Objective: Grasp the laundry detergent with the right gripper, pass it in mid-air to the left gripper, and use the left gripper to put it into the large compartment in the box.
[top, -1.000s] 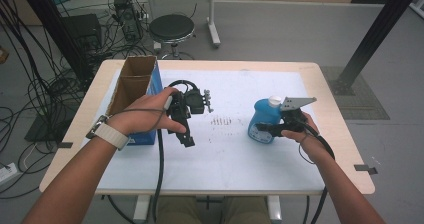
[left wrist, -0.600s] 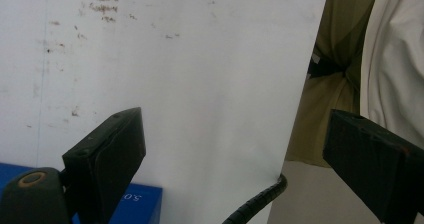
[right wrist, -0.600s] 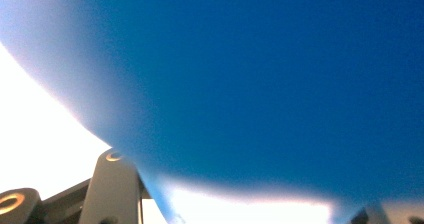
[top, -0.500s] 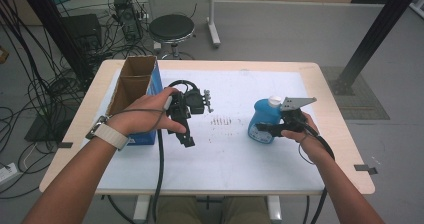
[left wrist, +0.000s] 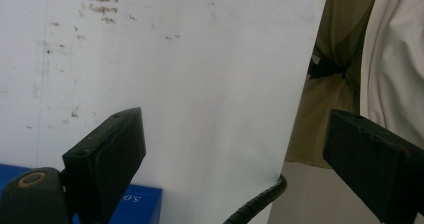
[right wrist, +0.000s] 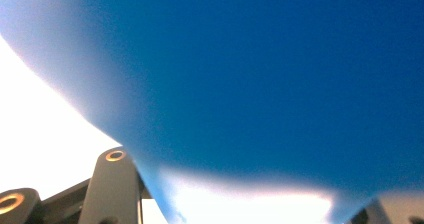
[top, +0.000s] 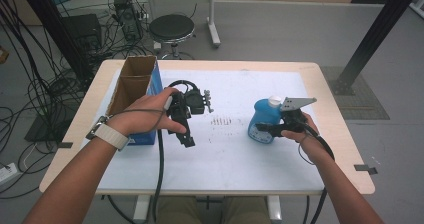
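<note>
blue bottle [top: 263, 123] upright, cap [top: 274, 101] up

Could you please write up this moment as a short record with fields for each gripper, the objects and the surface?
right gripper: shut on the blue bottle, gripping its lower body from the side
blue bottle: upright on the sheet, white cap on top
left gripper: open, nothing between the jaws, held above the sheet beside the cardboard box
cardboard box: open-topped, blue-sided, at the left edge of the sheet
surface: white sheet covering a wooden table, with small dark marks near the middle
</note>
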### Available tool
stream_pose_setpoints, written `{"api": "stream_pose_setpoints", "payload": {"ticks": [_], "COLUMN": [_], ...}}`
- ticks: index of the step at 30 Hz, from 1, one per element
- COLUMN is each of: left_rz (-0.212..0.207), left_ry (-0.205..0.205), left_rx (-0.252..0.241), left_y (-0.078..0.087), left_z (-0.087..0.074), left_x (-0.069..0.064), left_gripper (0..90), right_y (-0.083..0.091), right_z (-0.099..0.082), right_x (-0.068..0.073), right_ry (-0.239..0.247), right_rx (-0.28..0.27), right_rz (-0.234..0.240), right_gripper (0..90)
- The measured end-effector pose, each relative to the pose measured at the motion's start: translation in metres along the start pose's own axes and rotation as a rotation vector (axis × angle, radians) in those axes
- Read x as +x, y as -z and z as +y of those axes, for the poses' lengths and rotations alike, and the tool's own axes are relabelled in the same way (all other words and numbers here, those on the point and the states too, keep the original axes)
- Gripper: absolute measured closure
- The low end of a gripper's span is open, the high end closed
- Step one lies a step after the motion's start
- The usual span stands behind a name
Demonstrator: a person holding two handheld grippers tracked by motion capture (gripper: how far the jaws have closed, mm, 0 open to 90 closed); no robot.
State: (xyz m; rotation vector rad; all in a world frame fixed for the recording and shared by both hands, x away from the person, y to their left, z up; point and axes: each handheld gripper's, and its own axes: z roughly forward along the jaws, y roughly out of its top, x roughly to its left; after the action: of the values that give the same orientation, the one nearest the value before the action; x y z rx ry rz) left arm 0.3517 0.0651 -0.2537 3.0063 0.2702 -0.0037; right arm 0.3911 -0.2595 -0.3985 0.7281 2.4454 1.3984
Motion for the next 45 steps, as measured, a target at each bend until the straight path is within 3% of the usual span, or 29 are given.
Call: {"api": "stream_pose_setpoints", "payload": {"ticks": [45], "left_rz": [-0.003], "left_ry": [-0.001], "left_rx": [-0.011], "left_y": [-0.0011], "left_z": [0.0011], "left_x": [0.0002], "left_gripper": [10.5], "right_y": [-0.0002], "right_z": [-0.001], "right_x": [0.0002], "right_ry": [0.008], "right_rx": [-0.008], "right_rz": [0.0], "right_gripper": [42.2]}}
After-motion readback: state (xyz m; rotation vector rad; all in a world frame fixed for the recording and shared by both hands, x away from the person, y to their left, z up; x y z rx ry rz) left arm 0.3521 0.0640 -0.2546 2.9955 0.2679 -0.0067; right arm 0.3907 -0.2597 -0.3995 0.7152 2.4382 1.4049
